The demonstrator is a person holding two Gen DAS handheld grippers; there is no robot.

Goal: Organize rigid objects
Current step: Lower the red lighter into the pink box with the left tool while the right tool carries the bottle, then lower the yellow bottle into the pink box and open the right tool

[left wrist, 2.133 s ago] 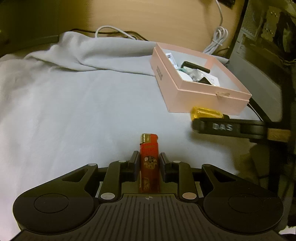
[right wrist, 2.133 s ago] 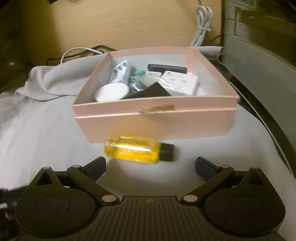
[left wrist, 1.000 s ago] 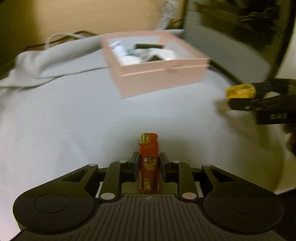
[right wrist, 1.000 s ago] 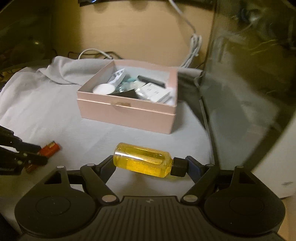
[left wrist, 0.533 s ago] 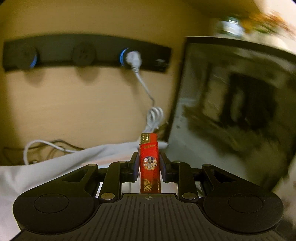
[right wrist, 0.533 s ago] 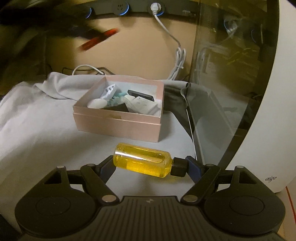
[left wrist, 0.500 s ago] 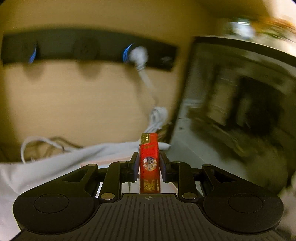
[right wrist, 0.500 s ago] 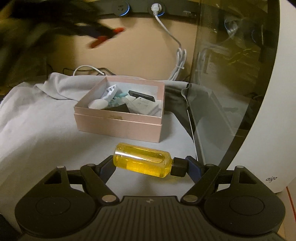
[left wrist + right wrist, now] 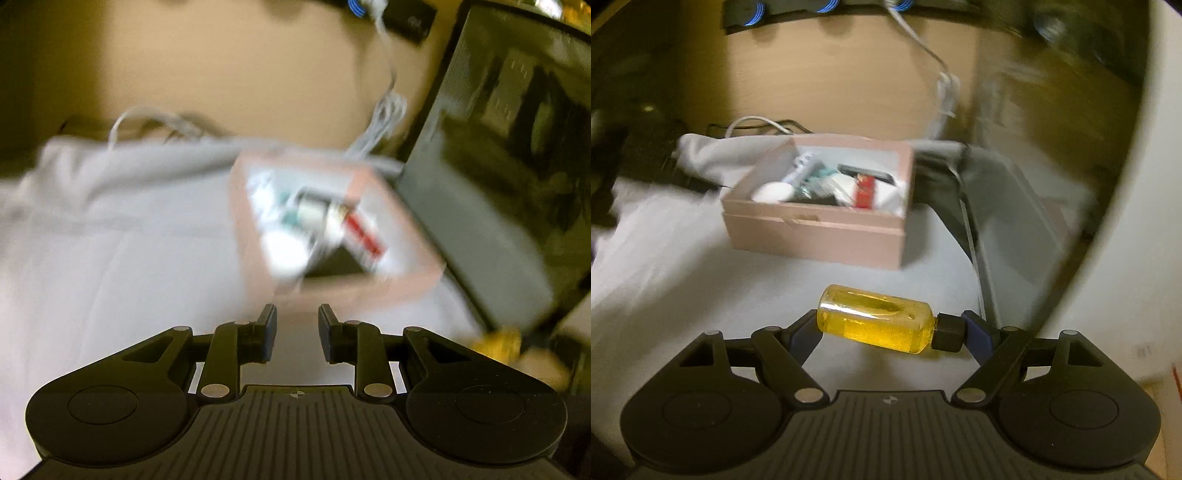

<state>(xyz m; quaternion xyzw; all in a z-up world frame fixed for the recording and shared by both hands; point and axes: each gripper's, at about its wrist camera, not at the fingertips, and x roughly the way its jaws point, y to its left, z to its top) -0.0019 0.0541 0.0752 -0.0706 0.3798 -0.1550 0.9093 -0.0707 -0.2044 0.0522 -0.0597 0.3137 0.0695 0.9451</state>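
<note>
In the right tool (image 9: 891, 326), a bottle (image 9: 877, 325) clamped end to end, box (image 9: 816, 236) ahead.
The bottle lies crosswise, near the box yet short of its front wall; a red lighter (image 9: 865, 192) already rests inside. To finish well, I would lift over the wall, centre above a free spot, then release low. The left tool (image 9: 297, 332) is apart, empty, over the grey cloth (image 9: 110, 266).
</note>
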